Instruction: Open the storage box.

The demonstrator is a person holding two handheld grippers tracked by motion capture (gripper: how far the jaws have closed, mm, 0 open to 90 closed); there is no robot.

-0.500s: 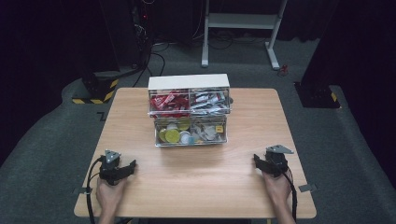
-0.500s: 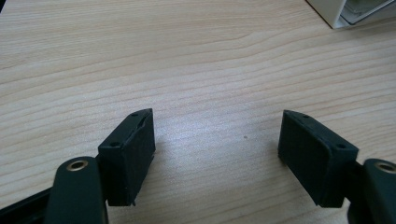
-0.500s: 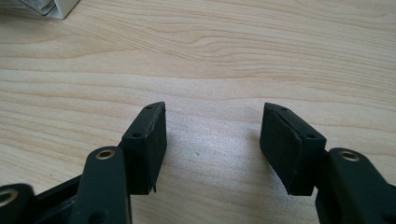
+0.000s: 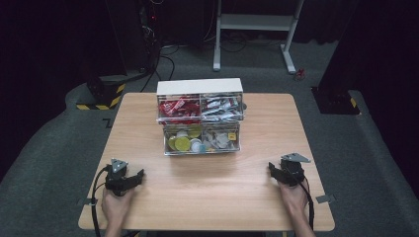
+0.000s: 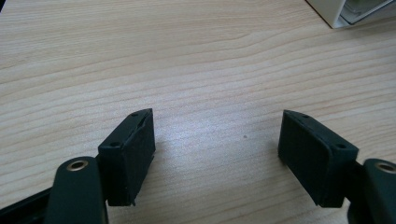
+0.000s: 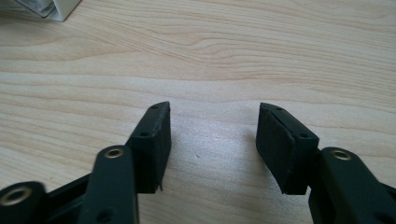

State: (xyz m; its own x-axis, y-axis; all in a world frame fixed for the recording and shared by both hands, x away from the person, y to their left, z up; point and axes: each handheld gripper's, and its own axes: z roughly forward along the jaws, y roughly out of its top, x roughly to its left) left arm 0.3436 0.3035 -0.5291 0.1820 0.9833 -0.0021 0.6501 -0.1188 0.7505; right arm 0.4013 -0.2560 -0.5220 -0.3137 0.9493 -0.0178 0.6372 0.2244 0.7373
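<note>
A rectangular table (image 4: 148, 133) of pale wood-grain laminate, with rounded corners, stands on grey carpet in a dark room. Toward its far middle sits a small drawer organizer (image 4: 200, 116) with a white top and 4 clear plastic drawers stacked 2 over 2: the upper left drawer (image 4: 179, 107) holds red packets, the upper right drawer (image 4: 222, 107) silvery packets, the lower left drawer (image 4: 183, 140) round yellow and white capsules, and the lower right drawer (image 4: 221, 140) mixed small pieces too fine to name. The left tool (image 4: 140, 175) rests near the table's near left corner, held in the person's left hand (image 4: 116, 205), with a grey 3-cornered plate on top and a black cable looping off the table edge. In the left gripper view the left tool (image 5: 217, 154) is released, its 2 blocky matte black jaws standing wide apart over bare grain, with a white corner of the organizer at the upper right. The right tool (image 4: 272, 169) lies near the near right corner in the right hand (image 4: 292, 195), well apart from the organizer. In the right gripper view the right tool (image 6: 212, 142) is likewise released, its flat rubbery pads (image 6: 154, 149) parted with nothing between them.
</note>
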